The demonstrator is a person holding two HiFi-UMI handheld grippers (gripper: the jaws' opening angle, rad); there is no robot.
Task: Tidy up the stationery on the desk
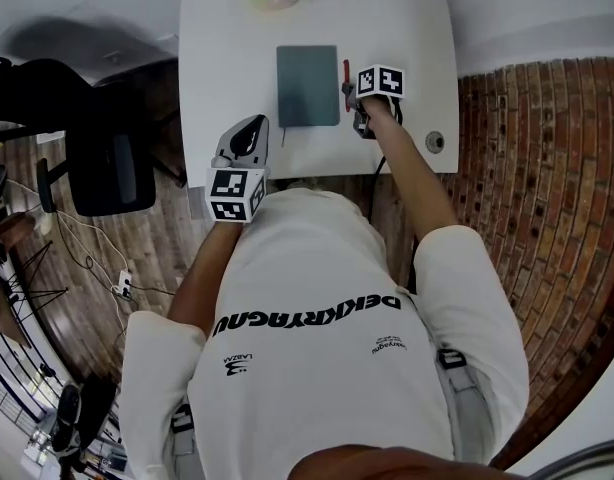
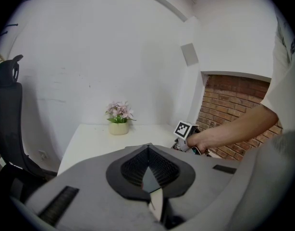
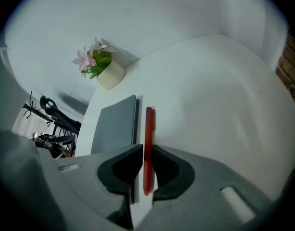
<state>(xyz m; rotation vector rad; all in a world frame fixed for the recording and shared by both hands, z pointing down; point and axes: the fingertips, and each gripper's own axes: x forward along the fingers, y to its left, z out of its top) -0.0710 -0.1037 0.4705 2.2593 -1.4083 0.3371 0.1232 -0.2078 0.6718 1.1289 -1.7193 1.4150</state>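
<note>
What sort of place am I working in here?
Probably a home office or study corner: a white desk against a white wall, with a notebook and a pen, an office chair to its left, and a brick wall to its right.

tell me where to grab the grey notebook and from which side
The grey notebook is probably best taken by its left long edge, coming in low from the left. It lies flat on the white desk, so only an edge offers the jaws something thin to close on, and the red pen lies close along its right edge, crowding that side.
</note>
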